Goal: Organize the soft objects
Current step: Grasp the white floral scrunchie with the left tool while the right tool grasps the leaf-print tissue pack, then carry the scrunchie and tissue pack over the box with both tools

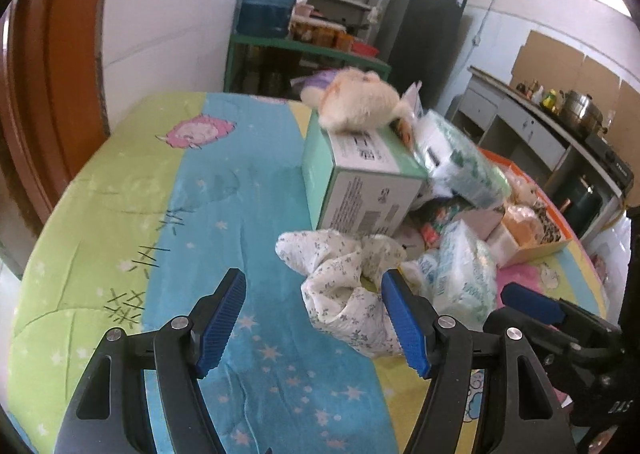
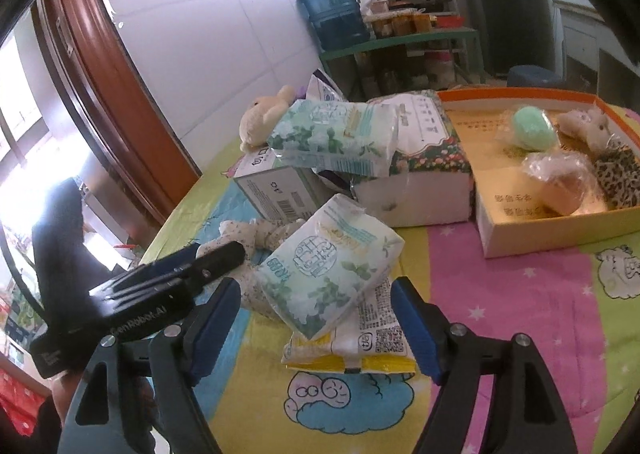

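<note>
- Left gripper (image 1: 314,324) wide, empty; floral cloth (image 1: 344,290) at its 1 o'clock.
- Right gripper (image 2: 316,328) wide, unclamped, tissue pack (image 2: 330,270) between fingers.
- Orange tray (image 2: 532,230) interior visible only in right view: three soft items.

Both wrist cameras looked down along their fingers, close over the bedspread (image 1: 224,189), sharing the floral cloth (image 1: 344,294) and tissue pack (image 2: 332,270).

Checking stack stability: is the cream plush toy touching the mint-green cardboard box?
Touching. In the left wrist view the cream plush toy lies directly on top of the mint-green cardboard box, with no gap visible beneath it.
</note>
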A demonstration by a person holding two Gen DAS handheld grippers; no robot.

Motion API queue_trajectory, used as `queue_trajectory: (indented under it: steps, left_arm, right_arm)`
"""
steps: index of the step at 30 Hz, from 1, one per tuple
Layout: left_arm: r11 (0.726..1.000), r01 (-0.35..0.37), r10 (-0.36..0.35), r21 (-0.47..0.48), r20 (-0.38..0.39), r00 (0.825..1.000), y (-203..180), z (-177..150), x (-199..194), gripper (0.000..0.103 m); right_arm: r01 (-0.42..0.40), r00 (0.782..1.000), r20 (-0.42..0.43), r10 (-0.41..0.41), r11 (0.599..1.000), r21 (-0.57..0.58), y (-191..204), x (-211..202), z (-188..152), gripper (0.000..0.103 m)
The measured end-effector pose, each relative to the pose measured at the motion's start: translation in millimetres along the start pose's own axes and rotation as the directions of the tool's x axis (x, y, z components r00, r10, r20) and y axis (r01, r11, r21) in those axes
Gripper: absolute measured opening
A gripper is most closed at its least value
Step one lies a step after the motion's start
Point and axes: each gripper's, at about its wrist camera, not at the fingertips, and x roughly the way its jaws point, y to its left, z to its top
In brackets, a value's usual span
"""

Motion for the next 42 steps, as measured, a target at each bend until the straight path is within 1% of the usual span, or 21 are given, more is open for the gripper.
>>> queue_trajectory:
  steps: [4, 6, 10, 13, 14, 15, 16, 18, 19, 20, 21, 23, 27, 33, 37, 42]
  left_arm:
    - [1.0, 0.0, 0.001, 0.011, -0.034, 0.999, -3, -1, 12, 0.072]
    - [1.0, 0.0, 0.0, 0.008, -0.051, 0.999, -4, -1, 19, 0.07]
    - [1.0, 0.004, -0.005, -0.015, -0.047, 0.999, -1, -1, 22, 0.068]
    - [1.0, 0.007, -0.008, -0.019, -0.045, 0.999, 1, 0, 23, 0.063]
    - [1.0, 0.01, -0.01, -0.02, -0.043, 0.999, 2, 0, 23, 0.058]
    - [1.0, 0.02, -0.021, -0.022, -0.043, 0.999, 3, 1, 23, 0.05]
    - [0.999, 0.027, -0.028, -0.025, -0.045, 0.999, 3, 1, 24, 0.046]
    - [0.999, 0.035, -0.037, -0.037, -0.047, 0.998, 6, 1, 25, 0.024]
    - [0.998, 0.045, -0.047, -0.045, -0.048, 0.998, 7, 1, 26, 0.02]
    - [0.997, 0.053, -0.055, -0.05, -0.045, 0.997, 8, 1, 26, 0.016]
    - [0.997, 0.06, -0.062, -0.052, -0.041, 0.997, 9, 1, 25, 0.015]
    - [0.996, 0.07, -0.071, -0.05, -0.033, 0.997, 8, -1, 23, 0.014]
    - [0.996, 0.076, -0.076, -0.048, -0.015, 0.997, 8, -3, 19, 0.013]
    - [0.997, 0.06, -0.058, -0.039, 0.031, 0.998, 5, -6, 4, 0.013]
    - [0.999, 0.042, -0.039, -0.031, 0.087, 0.995, 5, -2, -15, 0.013]
    - [0.999, 0.033, -0.03, -0.014, 0.158, 0.987, -1, 7, -41, 0.013]
  right_arm:
    - [-0.003, 1.0, -0.018, 0.003, 1.0, 0.003, 0, 8, 1, 0.077]
    - [0.001, 1.0, -0.024, -0.001, 1.0, -0.001, 1, 13, 2, 0.077]
    - [0.011, 1.0, -0.007, -0.011, 1.0, -0.009, 3, 15, 3, 0.077]
    - [0.026, 1.0, -0.012, -0.026, 1.0, -0.01, 4, 20, 4, 0.077]
    - [0.031, 0.999, -0.015, -0.031, 0.999, -0.011, 4, 21, 4, 0.077]
    - [0.035, 0.999, -0.017, -0.035, 0.999, -0.013, 4, 23, 5, 0.077]
    - [0.043, 0.999, -0.019, -0.043, 0.999, -0.015, 5, 24, 6, 0.077]
    - [0.056, 0.998, -0.022, -0.056, 0.998, -0.013, 5, 25, 6, 0.076]
    - [0.06, 0.998, -0.024, -0.06, 0.998, -0.008, 4, 26, 6, 0.074]
    - [0.068, 0.997, -0.021, -0.068, 0.998, -0.002, 3, 25, 6, 0.068]
    - [0.068, 0.998, -0.017, -0.068, 0.998, 0.004, 2, 23, 6, 0.068]
    - [0.049, 0.999, -0.009, -0.048, 0.999, 0.024, -3, 19, 5, 0.066]
    - [0.038, 0.999, 0.007, -0.038, 0.999, 0.038, -8, 11, 4, 0.065]
    - [0.031, 0.999, 0.042, -0.032, 0.999, 0.029, -13, -6, 5, 0.065]
    - [0.028, 0.997, 0.065, -0.03, 0.999, 0.026, -12, -19, 6, 0.065]
    - [0.032, 0.995, 0.095, -0.034, 0.999, 0.021, -12, -36, 8, 0.065]
